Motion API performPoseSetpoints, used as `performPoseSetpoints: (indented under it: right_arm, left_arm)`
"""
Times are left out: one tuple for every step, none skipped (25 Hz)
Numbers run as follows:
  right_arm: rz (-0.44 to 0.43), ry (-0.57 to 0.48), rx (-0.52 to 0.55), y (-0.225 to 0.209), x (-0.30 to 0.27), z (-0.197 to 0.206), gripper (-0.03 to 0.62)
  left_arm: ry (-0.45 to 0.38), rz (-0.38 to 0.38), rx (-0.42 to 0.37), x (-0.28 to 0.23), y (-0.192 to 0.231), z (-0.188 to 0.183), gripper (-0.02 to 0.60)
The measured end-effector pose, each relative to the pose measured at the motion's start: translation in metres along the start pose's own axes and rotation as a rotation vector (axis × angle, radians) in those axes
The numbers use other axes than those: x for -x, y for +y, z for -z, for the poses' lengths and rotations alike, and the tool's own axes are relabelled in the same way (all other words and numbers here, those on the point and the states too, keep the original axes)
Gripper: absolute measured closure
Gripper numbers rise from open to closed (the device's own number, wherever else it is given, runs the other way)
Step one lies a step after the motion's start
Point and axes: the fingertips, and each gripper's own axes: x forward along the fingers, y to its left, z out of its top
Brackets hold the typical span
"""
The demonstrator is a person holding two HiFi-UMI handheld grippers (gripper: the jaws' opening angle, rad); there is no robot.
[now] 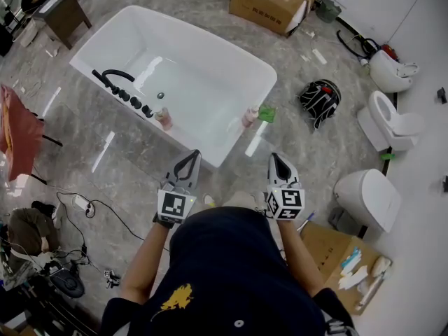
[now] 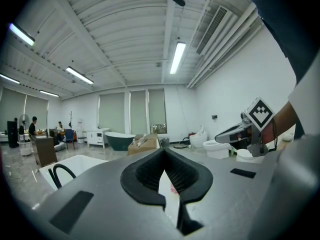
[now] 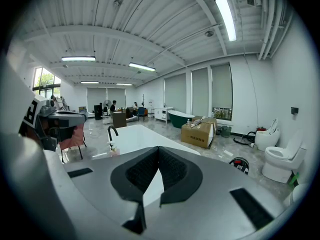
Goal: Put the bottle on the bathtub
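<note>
Grey marbled floor spreads around the white bathtub (image 1: 203,82), which stands just ahead of me with its near corner turned toward my two grippers. Along the bathtub's left long rim sit a black faucet (image 1: 114,75) and a row of black knobs (image 1: 133,101). The pink bottle (image 1: 164,118) stands upright on that same rim, at the near end of the knob row. A second bottle (image 1: 248,117) stands on the bathtub's near short rim, toward its right corner. A green object (image 1: 267,113) lies just beside it at the rim's outer edge; I cannot tell whether it rests on the rim or off it.

I hold my left gripper (image 1: 190,158) short of the bathtub's near corner, apart from it. Its own view shows the left gripper (image 2: 163,151) with jaws met at the tips and nothing between them, only a sliver of the tub showing through the gap lower down. My right gripper (image 1: 278,162) hangs level with it, also short of the bathtub, and from its own camera the right gripper (image 3: 158,149) is likewise closed and empty.

Beyond the bathtub's far right corner stands a cardboard box (image 1: 273,4). To the bathtub's right a black striped object (image 1: 320,102) lies on the floor, with white toilets (image 1: 367,198) farther out.
</note>
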Motion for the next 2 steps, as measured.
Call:
performPoseSetpoints:
  right_arm:
    - [0.000, 0.000, 0.000, 0.0000, 0.0006, 0.0007, 0.592]
    - [0.000, 0.001, -0.001, 0.0000, 0.0013, 0.0015, 0.593]
  left_arm:
    - [-0.006, -0.002, 0.002, 0.0004, -0.0006, 0.0012, 0.563]
    - [-0.013, -0.003, 0.005, 0.0008, -0.0013, 0.0019, 0.563]
